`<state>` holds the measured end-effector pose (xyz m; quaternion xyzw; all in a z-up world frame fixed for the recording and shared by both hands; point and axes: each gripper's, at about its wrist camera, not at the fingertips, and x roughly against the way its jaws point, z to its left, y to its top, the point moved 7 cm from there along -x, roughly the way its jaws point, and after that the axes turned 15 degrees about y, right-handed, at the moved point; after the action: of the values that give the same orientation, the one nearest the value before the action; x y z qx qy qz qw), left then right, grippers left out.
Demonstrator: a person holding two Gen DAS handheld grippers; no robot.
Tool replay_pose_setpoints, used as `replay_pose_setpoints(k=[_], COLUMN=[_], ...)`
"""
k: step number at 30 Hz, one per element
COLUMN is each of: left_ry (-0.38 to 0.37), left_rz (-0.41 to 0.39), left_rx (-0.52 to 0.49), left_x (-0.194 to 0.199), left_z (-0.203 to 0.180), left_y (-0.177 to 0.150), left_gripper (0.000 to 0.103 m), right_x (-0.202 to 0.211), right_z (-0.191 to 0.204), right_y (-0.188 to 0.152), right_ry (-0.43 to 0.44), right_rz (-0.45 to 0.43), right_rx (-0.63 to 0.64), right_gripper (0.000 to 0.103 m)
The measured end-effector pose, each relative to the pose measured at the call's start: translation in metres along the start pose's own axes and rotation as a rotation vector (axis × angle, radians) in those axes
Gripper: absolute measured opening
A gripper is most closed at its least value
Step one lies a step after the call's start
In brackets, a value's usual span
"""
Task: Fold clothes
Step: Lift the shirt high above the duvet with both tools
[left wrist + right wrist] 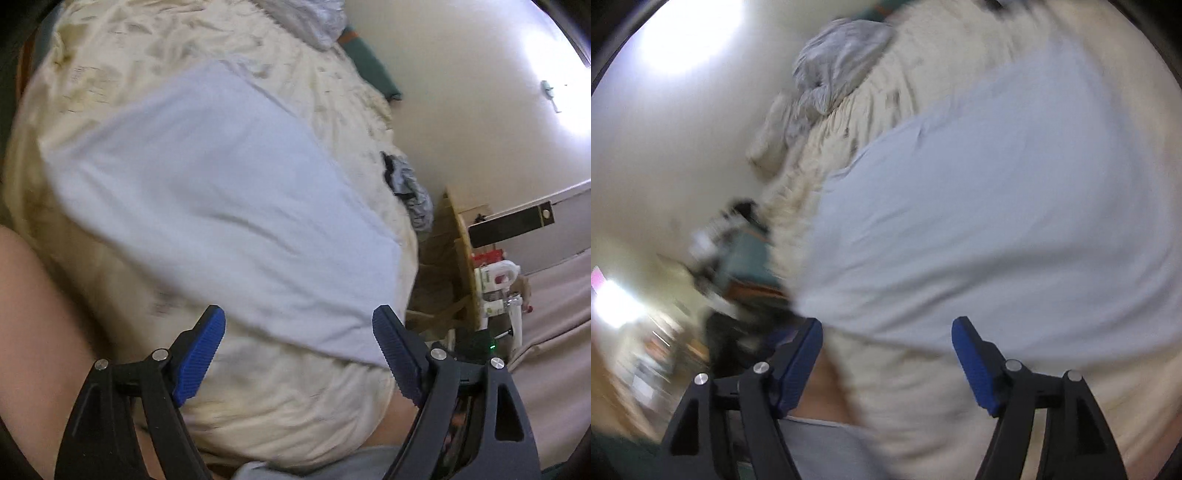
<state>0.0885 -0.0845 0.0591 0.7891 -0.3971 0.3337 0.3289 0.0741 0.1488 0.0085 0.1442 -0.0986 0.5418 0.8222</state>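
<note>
A pale blue garment point(214, 192) lies folded flat on a cream bed cover point(110, 55); the same pale blue garment point(997, 206) fills the right wrist view. My left gripper point(299, 325) hovers over the garment's near edge, its blue pads wide apart with nothing between them. My right gripper point(886, 334) also stands open above the garment's near edge and grips nothing. Both views are blurred by motion.
A crumpled grey cloth point(834, 62) lies at the far end of the bed, and another small grey and black bundle point(410, 184) sits near the bed's right edge. A wooden stand point(461, 258) with cluttered items is beside the bed. A person's leg point(33, 314) shows at lower left.
</note>
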Motion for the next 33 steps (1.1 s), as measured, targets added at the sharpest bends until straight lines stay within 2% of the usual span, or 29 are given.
replay_pose_setpoints(k=[2,5,7,11,15,19,24,28,30,33], left_ry=[0.008,0.006,-0.009,-0.024,-0.037,-0.077,-0.063,0.014,0.059,0.097], left_rz=[-0.014,0.002,0.026,0.11,0.13,0.069,-0.049,-0.14,-0.182,-0.211], left_rx=[-0.002,-0.005,0.034,0.096,0.178,0.261,0.371,0.432,0.444,0.467], left_x=[-0.021,-0.043,-0.058,-0.088,-0.108,-0.115,-0.099,-0.077,-0.065,-0.055], left_z=[-0.014,-0.027,-0.027,-0.025,-0.013,0.001,0.035,0.073,0.093,0.121], left_y=[-0.01,-0.027,-0.035,-0.05,-0.046,-0.026,0.007,0.034,0.046,0.062], left_gripper=[0.085,0.085,0.085,0.085,0.085,0.085,0.083,0.078,0.074,0.072], right_x=[-0.011,-0.021,-0.028,-0.044,-0.057,-0.054,-0.013,0.021,0.045,0.076], right_z=[-0.009,-0.026,-0.037,-0.042,-0.052,-0.06,-0.07,-0.079,-0.084,-0.096], right_y=[-0.013,-0.029,-0.038,-0.038,-0.03,-0.026,-0.006,0.011,0.02,0.028], right_ry=[0.041,0.006,-0.011,0.007,-0.019,-0.013,0.009,-0.003,-0.046,-0.066], right_rz=[-0.055,-0.139,-0.186,-0.197,-0.211,-0.241,-0.397,-0.478,-0.531,-0.593], right_rx=[-0.125,-0.237,-0.303,-0.329,-0.328,-0.324,-0.316,-0.304,-0.284,-0.293], right_gripper=[0.073,0.073,0.073,0.073,0.073,0.073,0.073,0.071,0.071,0.069])
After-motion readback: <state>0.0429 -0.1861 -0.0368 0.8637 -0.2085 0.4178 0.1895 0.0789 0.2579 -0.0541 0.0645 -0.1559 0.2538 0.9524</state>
